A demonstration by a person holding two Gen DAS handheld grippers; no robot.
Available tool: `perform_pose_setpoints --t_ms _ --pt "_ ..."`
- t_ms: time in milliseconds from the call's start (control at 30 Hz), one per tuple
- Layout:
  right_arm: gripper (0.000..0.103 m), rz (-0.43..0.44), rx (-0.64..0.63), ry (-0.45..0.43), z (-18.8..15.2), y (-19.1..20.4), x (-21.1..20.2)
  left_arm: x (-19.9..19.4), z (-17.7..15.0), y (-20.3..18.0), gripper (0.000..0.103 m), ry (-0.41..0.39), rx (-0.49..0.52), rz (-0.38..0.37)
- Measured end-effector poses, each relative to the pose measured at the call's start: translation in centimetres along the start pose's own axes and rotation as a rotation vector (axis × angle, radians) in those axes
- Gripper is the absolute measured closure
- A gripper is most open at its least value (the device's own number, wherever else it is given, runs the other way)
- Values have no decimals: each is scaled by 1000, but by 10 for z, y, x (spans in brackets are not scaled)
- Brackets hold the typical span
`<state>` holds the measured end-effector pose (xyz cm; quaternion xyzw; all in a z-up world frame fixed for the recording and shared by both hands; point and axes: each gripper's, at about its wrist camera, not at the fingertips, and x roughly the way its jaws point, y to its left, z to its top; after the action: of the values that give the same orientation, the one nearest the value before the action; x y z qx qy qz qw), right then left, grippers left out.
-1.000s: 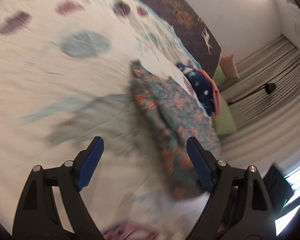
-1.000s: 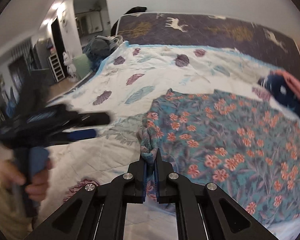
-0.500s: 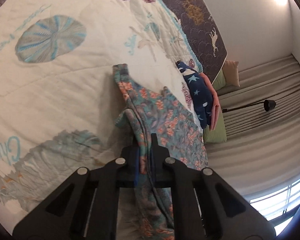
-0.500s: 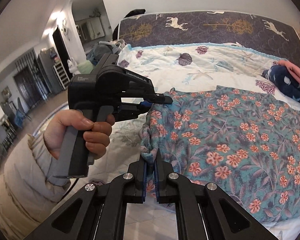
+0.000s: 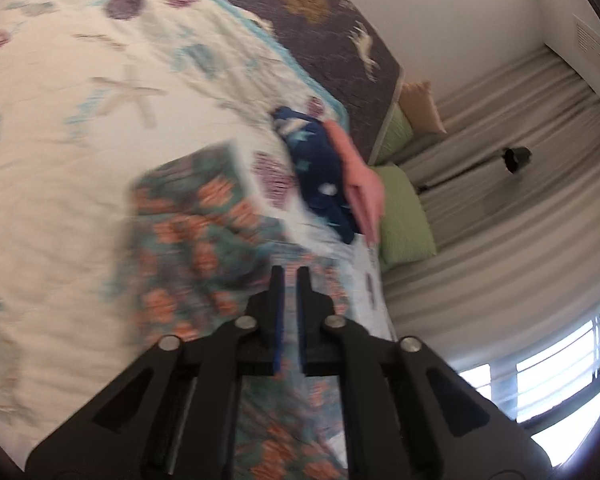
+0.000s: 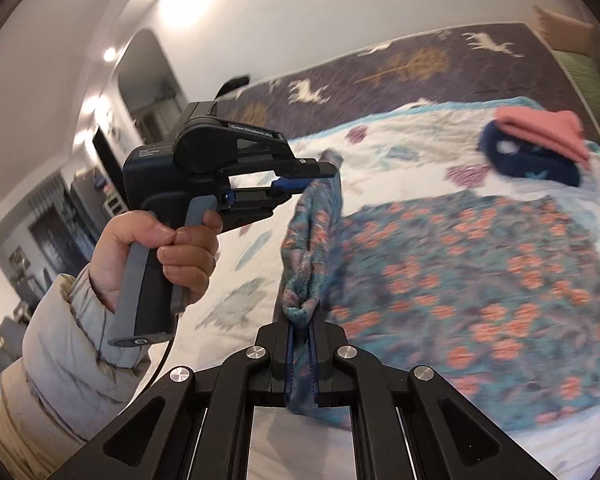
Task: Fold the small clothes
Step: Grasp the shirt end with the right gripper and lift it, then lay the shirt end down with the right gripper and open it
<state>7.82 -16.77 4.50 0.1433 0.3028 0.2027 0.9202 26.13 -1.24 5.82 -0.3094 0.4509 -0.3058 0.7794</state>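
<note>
Both tongs (image 6: 300,322) pinch floral garment (image 6: 480,280) above seashell quilt (image 5: 60,120).

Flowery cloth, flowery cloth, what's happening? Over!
Left gripper shut on cloth edge. Right gripper shut on the same edge. Flowery cloth lifted along one side, rest lying on the bed. Folded pile beyond, clear of it.

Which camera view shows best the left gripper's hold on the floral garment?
The right wrist view: the left gripper appears from the side, jaws shut on the floral garment's lifted edge. The left wrist view is blurred; its jaws hide the pinch.
</note>
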Motion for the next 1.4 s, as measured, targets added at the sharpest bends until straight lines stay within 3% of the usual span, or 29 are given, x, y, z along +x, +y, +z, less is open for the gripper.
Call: perform_pose_setpoints --t_ms 200,267,300,367,400,533,567,600,733,800,1000,1200,1333,1400 --pt "98 -63 119 -65 -2 -65 -40 64 -13 -70 98 88 138 15" --pt "98 -75 186 -50 -7 -92 -46 78 -22 -78 98 115 165 62" --pt "98 -62 229 -21 -11 -105 -46 86 -29 -81 95 130 195 120" --pt "98 6 324 29 -22 -127 -40 90 -42 -81 84 154 250 181" --pt "98 30 349 54 -28 -133 -36 89 -51 -79 76 167 276 206" --pt "89 97 369 148 -43 -141 -24 61 -85 -71 69 177 335 245" --pt "82 112 378 158 -44 -143 -25 48 -98 -69 64 170 362 260" --pt "77 127 386 157 -42 -147 -27 42 -106 -69 58 165 385 271" --pt "70 145 403 111 -20 -171 -45 11 -158 -70 40 151 540 322" --pt "61 151 404 129 -2 -182 -45 9 -179 -73 39 172 602 345" --pt "59 183 432 258 41 -196 -13 34 -219 -83 38 223 757 414" --pt "59 182 403 300 31 -184 -1 62 -234 -102 38 173 968 546" --pt "59 176 441 300 28 -191 -1 79 -239 -118 33 178 1060 499" --pt "58 168 455 292 28 -196 -4 92 -240 -118 32 171 1104 531"
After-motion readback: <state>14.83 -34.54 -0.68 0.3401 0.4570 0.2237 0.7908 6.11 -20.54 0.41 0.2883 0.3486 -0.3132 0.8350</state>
